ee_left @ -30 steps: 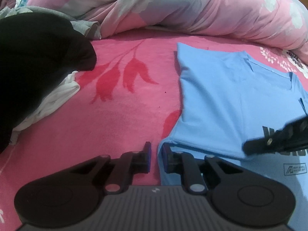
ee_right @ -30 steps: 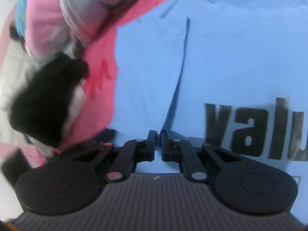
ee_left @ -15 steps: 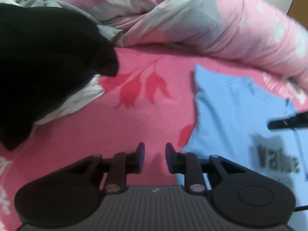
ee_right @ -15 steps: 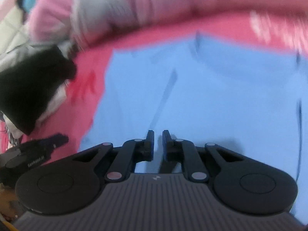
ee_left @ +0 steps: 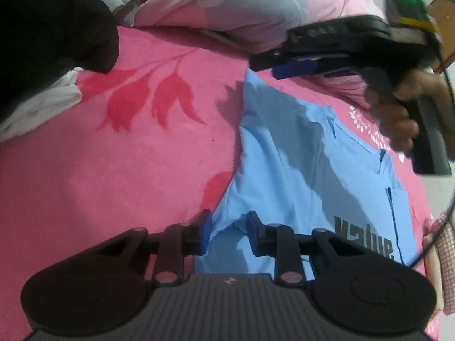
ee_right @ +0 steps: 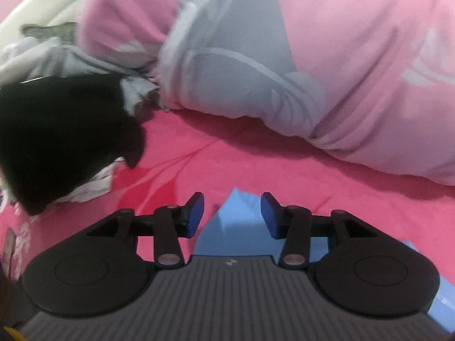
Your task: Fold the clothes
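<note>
A light blue T-shirt (ee_left: 307, 170) with dark lettering lies flat on the pink bedsheet (ee_left: 113, 176). My left gripper (ee_left: 229, 231) is open, its jaws on either side of the shirt's near left edge. My right gripper (ee_right: 231, 213) is open over the shirt's far corner (ee_right: 239, 216). The right gripper also shows in the left wrist view (ee_left: 287, 64), held in a hand above the shirt's far left corner.
A black garment (ee_left: 51, 28) lies on white cloth (ee_left: 39, 105) at the left. It also shows in the right wrist view (ee_right: 62, 136). A bunched pink and grey quilt (ee_right: 284, 65) runs along the far side of the bed.
Both grippers have opened. The left one has moved to the shirt's near left edge. The right one has moved from over the printed chest to the far corner.
</note>
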{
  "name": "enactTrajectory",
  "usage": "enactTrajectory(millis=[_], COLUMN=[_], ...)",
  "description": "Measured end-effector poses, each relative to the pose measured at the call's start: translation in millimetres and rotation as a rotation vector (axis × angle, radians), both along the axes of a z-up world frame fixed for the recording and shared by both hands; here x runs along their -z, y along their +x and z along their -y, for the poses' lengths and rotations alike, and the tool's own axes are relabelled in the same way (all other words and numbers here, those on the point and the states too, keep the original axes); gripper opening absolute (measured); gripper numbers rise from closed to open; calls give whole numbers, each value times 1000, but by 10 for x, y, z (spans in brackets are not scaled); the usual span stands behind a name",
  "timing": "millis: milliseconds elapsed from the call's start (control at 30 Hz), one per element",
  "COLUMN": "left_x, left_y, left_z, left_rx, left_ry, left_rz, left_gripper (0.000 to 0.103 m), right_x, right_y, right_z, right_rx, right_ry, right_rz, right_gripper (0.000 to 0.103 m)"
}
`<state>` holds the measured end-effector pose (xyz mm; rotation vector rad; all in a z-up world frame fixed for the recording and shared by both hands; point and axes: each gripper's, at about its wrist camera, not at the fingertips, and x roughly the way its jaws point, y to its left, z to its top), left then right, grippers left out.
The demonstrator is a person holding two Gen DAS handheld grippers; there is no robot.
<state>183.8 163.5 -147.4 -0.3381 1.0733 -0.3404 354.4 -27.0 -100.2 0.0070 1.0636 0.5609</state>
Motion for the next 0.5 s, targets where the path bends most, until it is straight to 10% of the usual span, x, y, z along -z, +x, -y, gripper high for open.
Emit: enactTrajectory(millis=[167, 300, 500], left_x=[30, 37, 34], left_y=[-18, -41, -149], left_z=[-71, -114, -153], left_rx=[4, -11, -44], left_ry=[-23, -34, -42], left_rz=[-9, -12, -9], left_gripper=[15, 8, 5], right_x=[77, 149, 86], right_y=[93, 103, 12], right_z=[-98, -27, 146], right_rx=[5, 40, 155], right_ry=[-64, -56, -5], right_rz=[-54, -69, 26], right_gripper=[41, 3, 0])
